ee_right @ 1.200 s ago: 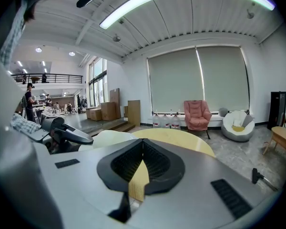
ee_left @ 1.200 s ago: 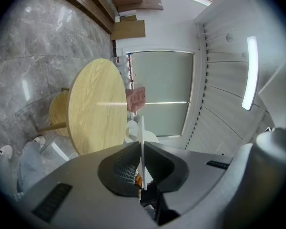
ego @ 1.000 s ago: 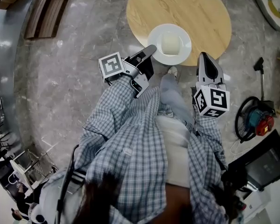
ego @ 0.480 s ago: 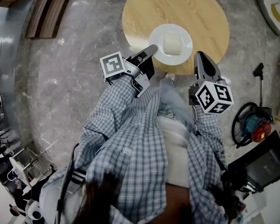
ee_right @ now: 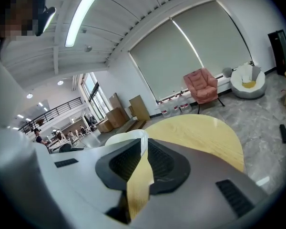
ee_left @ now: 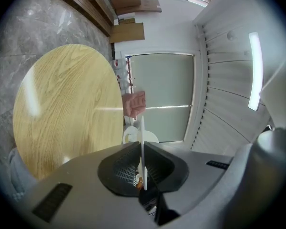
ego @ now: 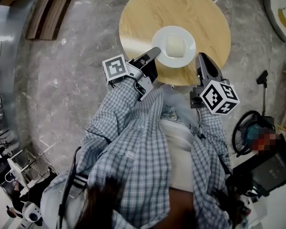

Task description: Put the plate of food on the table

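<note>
- While both grippers pinch it from opposite sides, the plate (ego: 162,52) sits level over the near half of the round wooden table (ego: 143,13), with a pale block of food (ego: 175,45) at its centre.
- Whether its base already touches the wood or hangs just above it cannot be told from the head view. My reading is that the set-down is close but not finished.
- The left gripper (ego: 153,52) is clamped on the near-left rim. In its own view the thin white edge runs straight between the ribbed pads.
- The right gripper (ego: 200,57) is clamped on the near-right rim. Its view shows the white lip caught between the jaws, with the tabletop beyond.
- To do this step well, bring both sides down at the same rate so the plate stays flat and the food does not slide.
- Place it a little further in from the table's near edge, because the plate lies closer to that edge than to the middle.
- Let the base rest fully before either gripper lets go. Then open both together and draw them back along the rim line, without lifting or dragging the lip.
- Around the table lies grey marbled floor (ego: 62,80). Nothing else stands on the wood to get in the way.
</note>
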